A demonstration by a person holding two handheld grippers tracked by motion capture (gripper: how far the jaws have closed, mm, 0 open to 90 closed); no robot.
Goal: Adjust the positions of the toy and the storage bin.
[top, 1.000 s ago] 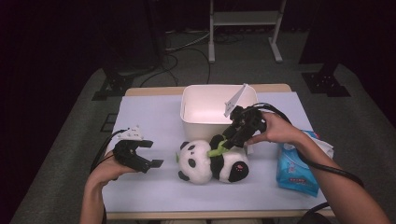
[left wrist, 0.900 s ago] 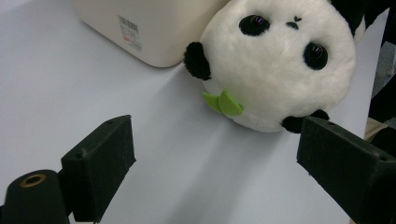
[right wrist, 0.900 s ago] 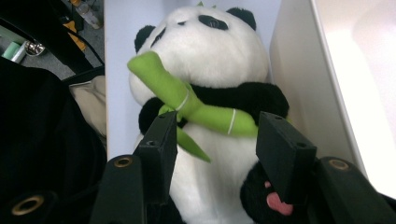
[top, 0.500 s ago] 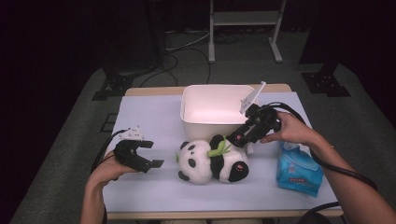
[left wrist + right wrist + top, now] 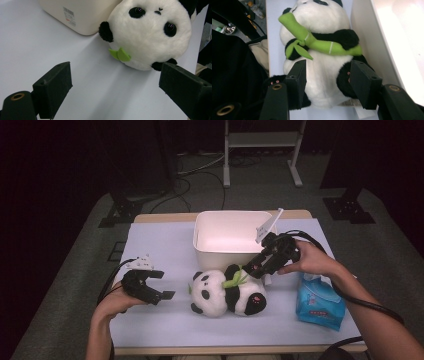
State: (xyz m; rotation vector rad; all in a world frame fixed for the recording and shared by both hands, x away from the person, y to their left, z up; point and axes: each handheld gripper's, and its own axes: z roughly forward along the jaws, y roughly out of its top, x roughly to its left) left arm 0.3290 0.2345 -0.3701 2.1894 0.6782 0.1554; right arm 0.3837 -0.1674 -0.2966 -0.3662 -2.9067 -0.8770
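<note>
A black-and-white panda plush [image 5: 225, 292] lies on its back on the lavender table cover, hugging a green bamboo stalk [image 5: 322, 45]. My right gripper [image 5: 252, 266] hovers just right of and above its belly, pointing at it. In the right gripper view, my right gripper [image 5: 328, 75] stands open over the panda [image 5: 322, 75], which lies beyond the jaws with no pad pressing on it. My left gripper [image 5: 164, 285] rests open at the left, a short way from the panda's head. In the left gripper view, my left gripper [image 5: 115, 92] faces the panda's face [image 5: 150, 32] with bare table between its jaws.
A white plastic bin [image 5: 225, 257] stands right behind the panda, its wall close beside the plush [image 5: 367, 37]. A blue tissue pack [image 5: 320, 302] lies at the right near the table's front edge. A white tag [image 5: 267, 225] sticks up by the bin's right corner.
My right gripper has drawn a little to the right and back from the panda's middle, jaws still apart. The left gripper and the panda have stayed put.
</note>
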